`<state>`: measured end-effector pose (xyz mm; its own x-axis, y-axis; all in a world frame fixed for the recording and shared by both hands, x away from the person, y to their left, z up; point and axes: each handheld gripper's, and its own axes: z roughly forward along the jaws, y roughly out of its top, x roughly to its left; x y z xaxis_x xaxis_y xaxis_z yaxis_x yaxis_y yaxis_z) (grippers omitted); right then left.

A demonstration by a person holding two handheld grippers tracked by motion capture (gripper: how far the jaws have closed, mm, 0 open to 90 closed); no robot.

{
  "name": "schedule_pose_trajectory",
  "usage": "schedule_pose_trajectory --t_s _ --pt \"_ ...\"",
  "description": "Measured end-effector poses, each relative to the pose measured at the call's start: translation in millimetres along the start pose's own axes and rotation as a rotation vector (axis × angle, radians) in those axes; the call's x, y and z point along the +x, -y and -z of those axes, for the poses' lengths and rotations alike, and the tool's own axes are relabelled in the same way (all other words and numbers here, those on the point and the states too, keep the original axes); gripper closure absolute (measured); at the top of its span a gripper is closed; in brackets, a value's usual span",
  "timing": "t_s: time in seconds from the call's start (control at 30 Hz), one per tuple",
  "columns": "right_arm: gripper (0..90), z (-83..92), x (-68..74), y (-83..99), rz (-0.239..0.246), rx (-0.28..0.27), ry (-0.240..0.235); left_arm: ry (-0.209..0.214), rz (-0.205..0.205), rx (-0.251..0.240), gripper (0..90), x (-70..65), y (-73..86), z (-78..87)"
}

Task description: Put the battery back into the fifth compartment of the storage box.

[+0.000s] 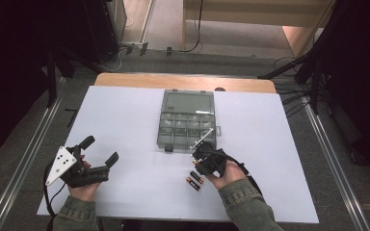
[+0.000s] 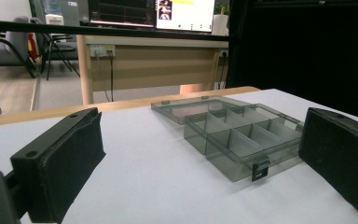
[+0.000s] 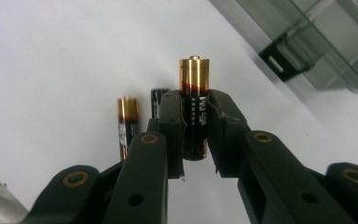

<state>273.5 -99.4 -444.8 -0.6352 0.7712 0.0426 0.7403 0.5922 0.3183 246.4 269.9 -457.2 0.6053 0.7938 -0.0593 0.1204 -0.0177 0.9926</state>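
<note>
My right gripper [image 3: 195, 100] is shut on a black-and-gold AA battery [image 3: 194, 74], which stands up between the pads with its gold end on top. In the high view this gripper [image 1: 203, 156] hovers just in front of the clear grey compartment box [image 1: 160, 130]. Two more batteries [image 1: 195, 180] lie on the white sheet right below it; the right gripper view shows them as one battery [image 3: 127, 123] and a second battery [image 3: 157, 100] behind the left jaw. My left gripper [image 1: 101, 149] rests at the near left, jaws wide open with nothing between them, facing the box [image 2: 223, 163].
The box's lid [image 1: 189, 102] lies open and flat toward the far side, and its latch [image 2: 260, 170] hangs at the front wall. A white sheet [image 1: 125, 120] covers the wooden table [image 1: 183, 81]. Cables and dark stands line the floor on both sides.
</note>
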Motion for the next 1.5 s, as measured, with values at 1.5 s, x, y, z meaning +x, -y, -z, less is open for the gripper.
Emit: schedule_pose_trajectory --t_s 1.5 --pt "77.8 -33.0 6.7 -73.5 -0.319 -0.416 -0.126 0.020 -0.007 -0.002 0.0 -1.6 1.1 -0.9"
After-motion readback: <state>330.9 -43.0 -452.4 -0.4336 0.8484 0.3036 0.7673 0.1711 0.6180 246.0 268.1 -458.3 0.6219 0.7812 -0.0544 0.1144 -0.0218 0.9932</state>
